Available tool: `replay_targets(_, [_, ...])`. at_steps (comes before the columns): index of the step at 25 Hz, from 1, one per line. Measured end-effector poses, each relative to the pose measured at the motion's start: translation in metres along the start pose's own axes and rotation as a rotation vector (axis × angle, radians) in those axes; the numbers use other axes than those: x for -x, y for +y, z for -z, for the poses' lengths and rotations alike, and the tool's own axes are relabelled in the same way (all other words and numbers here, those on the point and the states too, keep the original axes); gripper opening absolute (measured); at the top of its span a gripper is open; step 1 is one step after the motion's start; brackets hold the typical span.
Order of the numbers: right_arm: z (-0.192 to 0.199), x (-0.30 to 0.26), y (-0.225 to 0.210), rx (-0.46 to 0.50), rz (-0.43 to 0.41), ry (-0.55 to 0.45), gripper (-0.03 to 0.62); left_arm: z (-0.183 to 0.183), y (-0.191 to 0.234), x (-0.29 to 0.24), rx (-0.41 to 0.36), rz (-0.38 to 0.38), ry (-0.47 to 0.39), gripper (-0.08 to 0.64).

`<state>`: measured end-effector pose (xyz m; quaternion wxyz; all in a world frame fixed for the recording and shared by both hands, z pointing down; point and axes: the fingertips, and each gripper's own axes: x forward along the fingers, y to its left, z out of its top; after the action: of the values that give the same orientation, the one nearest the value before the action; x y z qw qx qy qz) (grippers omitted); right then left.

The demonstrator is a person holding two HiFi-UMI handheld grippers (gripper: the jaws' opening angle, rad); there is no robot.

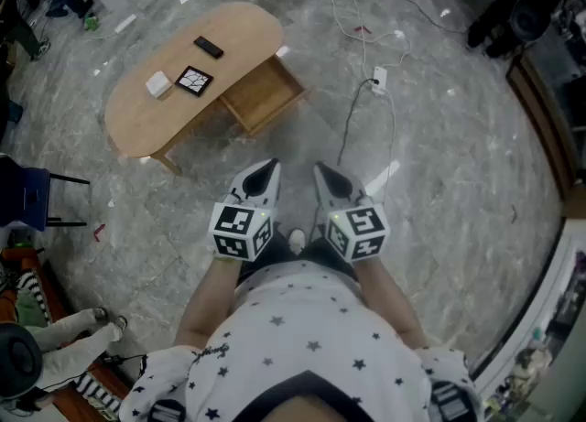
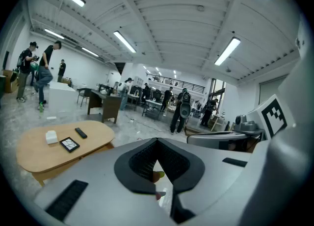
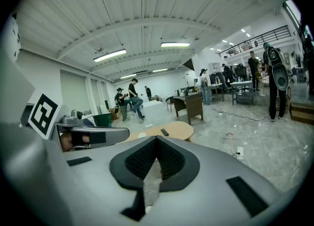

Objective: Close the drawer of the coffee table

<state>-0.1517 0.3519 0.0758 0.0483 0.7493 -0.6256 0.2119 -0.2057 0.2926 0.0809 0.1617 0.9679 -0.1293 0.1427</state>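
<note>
A light wooden coffee table (image 1: 151, 113) with a rounded top stands on the marble floor ahead of me. Its drawer (image 1: 263, 95) is pulled out toward me and looks empty. My left gripper (image 1: 265, 171) and right gripper (image 1: 322, 173) hang side by side close to my body, well short of the drawer, both shut with nothing between the jaws. The table (image 2: 34, 149) appears at the left of the left gripper view, and the table (image 3: 171, 131) shows just beyond the jaws in the right gripper view.
On the tabletop lie a black remote (image 1: 209, 47), a white box (image 1: 158, 84) and a black-framed tile (image 1: 193, 81). A white cable with a power strip (image 1: 377, 79) trails across the floor right of the drawer. A blue chair (image 1: 23, 193) stands at left. People stand in the background.
</note>
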Motion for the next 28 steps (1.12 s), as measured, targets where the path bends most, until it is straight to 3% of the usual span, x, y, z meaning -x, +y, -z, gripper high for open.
replay_targets(7, [0.01,0.032,0.001,-0.013,0.016,-0.021,0.006,0.013,-0.024,0.018,-0.008,0.002,0.013,0.008])
replay_targets(28, [0.011,0.04,-0.009,-0.019,-0.059,-0.006,0.008,0.01,-0.035,0.009,-0.01,-0.042,0.003,0.008])
